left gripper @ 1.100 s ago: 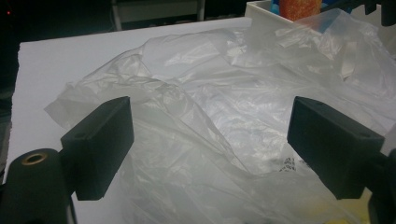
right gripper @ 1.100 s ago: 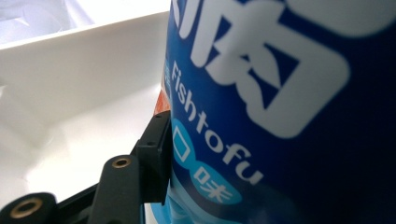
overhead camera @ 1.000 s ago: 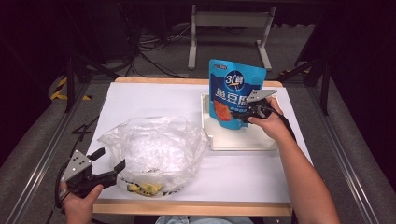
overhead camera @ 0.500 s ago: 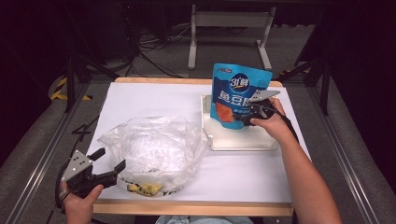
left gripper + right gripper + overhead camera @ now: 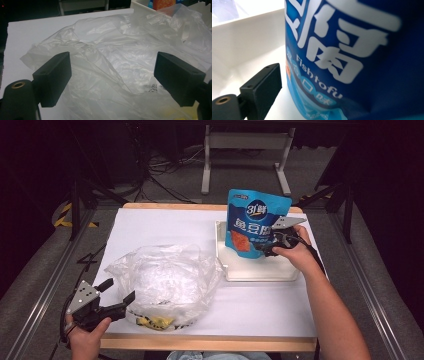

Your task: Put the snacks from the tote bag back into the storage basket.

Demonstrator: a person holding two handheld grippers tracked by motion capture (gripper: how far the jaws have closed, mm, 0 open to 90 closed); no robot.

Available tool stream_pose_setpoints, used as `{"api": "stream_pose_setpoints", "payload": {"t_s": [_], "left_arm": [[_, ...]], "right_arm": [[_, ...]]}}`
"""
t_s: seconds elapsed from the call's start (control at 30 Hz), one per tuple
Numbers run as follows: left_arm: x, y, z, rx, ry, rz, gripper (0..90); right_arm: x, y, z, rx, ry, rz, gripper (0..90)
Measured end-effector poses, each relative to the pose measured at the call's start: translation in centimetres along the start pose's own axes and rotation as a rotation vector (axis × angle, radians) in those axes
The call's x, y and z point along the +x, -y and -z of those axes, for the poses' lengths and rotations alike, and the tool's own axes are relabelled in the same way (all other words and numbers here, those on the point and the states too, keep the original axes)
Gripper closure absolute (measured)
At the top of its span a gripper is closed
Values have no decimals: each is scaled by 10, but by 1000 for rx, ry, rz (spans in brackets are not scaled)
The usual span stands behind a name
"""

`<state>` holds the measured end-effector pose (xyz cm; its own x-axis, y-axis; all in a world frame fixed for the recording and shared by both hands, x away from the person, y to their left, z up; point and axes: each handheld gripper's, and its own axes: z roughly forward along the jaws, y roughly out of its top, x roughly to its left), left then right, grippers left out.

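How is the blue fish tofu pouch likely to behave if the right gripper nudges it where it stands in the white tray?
The blue fish tofu pouch stands tall on a narrow base in the white tray, so a nudge would probably tip it. Its glossy film looks slippery. It holds its shape, so it seems fairly stiff. The right gripper, jaws just opened, sits beside it.

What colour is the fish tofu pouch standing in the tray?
The pouch is bright blue with white lettering and an orange patch; high view shows it best.
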<state>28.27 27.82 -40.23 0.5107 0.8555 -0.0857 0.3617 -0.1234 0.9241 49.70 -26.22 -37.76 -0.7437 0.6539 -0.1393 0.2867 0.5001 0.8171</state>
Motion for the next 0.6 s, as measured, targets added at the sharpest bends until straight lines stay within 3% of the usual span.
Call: {"api": "stream_pose_setpoints", "payload": {"t_s": [0.4,0.6], "left_arm": [[0,-1,-1,5,3,3,155],[0,-1,-1,7,6,1,155]], "right_arm": [[1,-3,35,-9,46,-17,72],[11,-9,62,-21,80,-41,72]]}}
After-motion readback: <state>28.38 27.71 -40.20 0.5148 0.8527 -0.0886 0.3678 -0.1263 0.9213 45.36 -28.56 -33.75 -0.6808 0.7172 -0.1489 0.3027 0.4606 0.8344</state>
